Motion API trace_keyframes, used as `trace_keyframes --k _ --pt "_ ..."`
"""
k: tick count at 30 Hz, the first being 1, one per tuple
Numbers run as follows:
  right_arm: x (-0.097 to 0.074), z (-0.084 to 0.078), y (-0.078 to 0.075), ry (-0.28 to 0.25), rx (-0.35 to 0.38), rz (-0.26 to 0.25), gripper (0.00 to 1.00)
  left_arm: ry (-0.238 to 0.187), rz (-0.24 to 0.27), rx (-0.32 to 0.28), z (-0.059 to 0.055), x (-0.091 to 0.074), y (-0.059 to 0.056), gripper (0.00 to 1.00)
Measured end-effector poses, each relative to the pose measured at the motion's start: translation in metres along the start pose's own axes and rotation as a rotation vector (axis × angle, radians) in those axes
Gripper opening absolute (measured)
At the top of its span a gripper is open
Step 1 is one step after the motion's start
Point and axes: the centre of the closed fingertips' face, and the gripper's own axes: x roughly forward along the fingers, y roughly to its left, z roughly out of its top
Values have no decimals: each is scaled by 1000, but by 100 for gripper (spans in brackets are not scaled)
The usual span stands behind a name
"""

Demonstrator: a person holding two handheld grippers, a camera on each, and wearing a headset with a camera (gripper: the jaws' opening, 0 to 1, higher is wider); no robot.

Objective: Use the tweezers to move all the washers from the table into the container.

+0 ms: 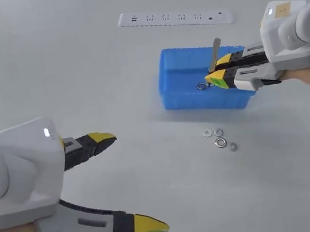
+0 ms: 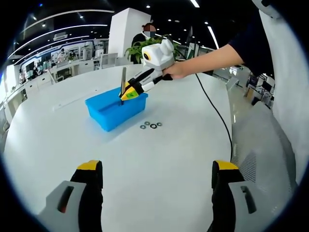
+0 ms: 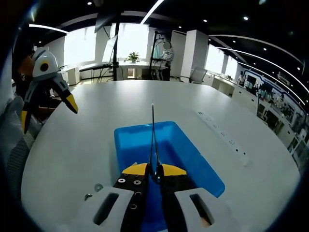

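Four washers, as near as the head view lets them be counted, lie in a loose cluster on the table, just outside the near wall of the blue container and a short way below the right claw. That claw hangs over the container with its jaws pressed together on the tweezers, whose metal shaft runs forward from between the jaw tips in the right gripper view. A fifth washer sits inside the container just beside the claw's tips; whether the tweezers grip it or it lies free on the floor is too small to tell. The left claw is well apart from all this, jaws spread wide and holding nothing. The step in hand looks like a drop-off, with most of the job ahead. The next move would likely call for lifting the right claw clear of the wall, bringing the tweezer points down beside one table washer, and nipping its thin rim without scattering its close neighbours.
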Motion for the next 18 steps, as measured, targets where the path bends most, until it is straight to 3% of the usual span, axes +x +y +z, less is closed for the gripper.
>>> trace_keyframes --k 18 --pt "-1 -1 1 -3 20 -3 10 -4 -9 1 6 1 -5 99"
